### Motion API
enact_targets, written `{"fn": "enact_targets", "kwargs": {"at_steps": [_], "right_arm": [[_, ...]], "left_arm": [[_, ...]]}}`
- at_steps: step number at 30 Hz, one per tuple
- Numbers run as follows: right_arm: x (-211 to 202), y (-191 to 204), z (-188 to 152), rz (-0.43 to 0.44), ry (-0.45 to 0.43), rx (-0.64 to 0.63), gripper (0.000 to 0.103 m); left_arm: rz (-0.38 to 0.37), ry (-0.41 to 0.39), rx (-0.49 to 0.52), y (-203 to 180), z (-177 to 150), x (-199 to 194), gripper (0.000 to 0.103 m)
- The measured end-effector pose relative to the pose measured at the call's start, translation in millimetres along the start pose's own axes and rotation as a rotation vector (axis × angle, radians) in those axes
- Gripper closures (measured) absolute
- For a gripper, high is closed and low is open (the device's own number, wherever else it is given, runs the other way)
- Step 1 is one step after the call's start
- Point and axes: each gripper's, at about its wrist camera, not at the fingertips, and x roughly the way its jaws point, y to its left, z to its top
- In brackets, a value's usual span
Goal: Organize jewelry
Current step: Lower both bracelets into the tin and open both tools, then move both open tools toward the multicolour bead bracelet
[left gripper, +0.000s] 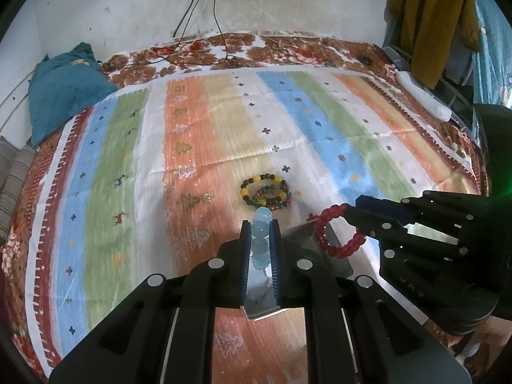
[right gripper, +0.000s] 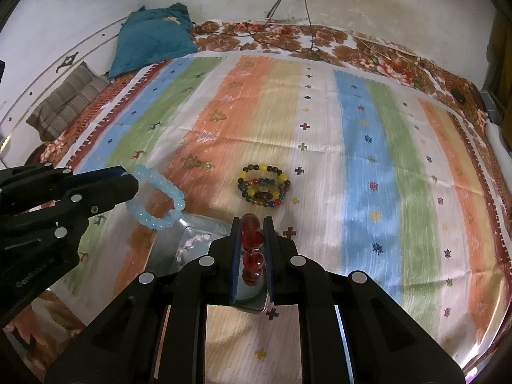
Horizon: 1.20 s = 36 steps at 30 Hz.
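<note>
Closest to each camera are the black fingers of its own gripper, both held above a striped cloth (left gripper: 204, 134) that covers most of a bed, with a floral sheet (left gripper: 204, 51) showing past the cloth's far edge. Near the cloth's near edge, below both grippers, lies a clear tray (right gripper: 166, 249); something small and pale lies in it, too blurred to name. Toward the middle of the cloth, just beyond the tray, sit multicoloured bead bracelets (left gripper: 266, 191) piled together, with a small ring (left gripper: 207, 197) lying near them on the left. The left gripper (left gripper: 261, 224) is clamped narrowly on a pale blue bracelet (right gripper: 156, 199), whose beads fill the gap between its fingers while the loop hangs free above the tray's left side. The right gripper (right gripper: 252, 224) is likewise closed tight on a red bracelet (left gripper: 336, 230), its loop hanging over the tray's right side. The two held bracelets are apart from each other and from the pile. Faint lettering on the left gripper's side cannot be read.
</note>
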Motion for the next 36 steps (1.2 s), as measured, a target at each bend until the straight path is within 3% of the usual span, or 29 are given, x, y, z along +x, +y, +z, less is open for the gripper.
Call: {"fn": "enact_targets", "kwargs": {"at_steps": [18,22,36], "right_arm": [[4.5,-16.3,0.0,-0.025,0.018,0.070,0.086],[9.8,-24.6,-1.1,-0.039,0.042,0.096,0.074],[19.8,-35.9,0.3,-0.059,0.077,0.122,0.056]], "left_arm": [[0.010,0.016,-0.038,8.4,-7.4,-1.2,0.088],[0.025,0.022,-0.052,13.5,-5.9,0.2,0.083],[0.036,0.065,-0.063,20.3,-6.9,12.2,0.065]]}}
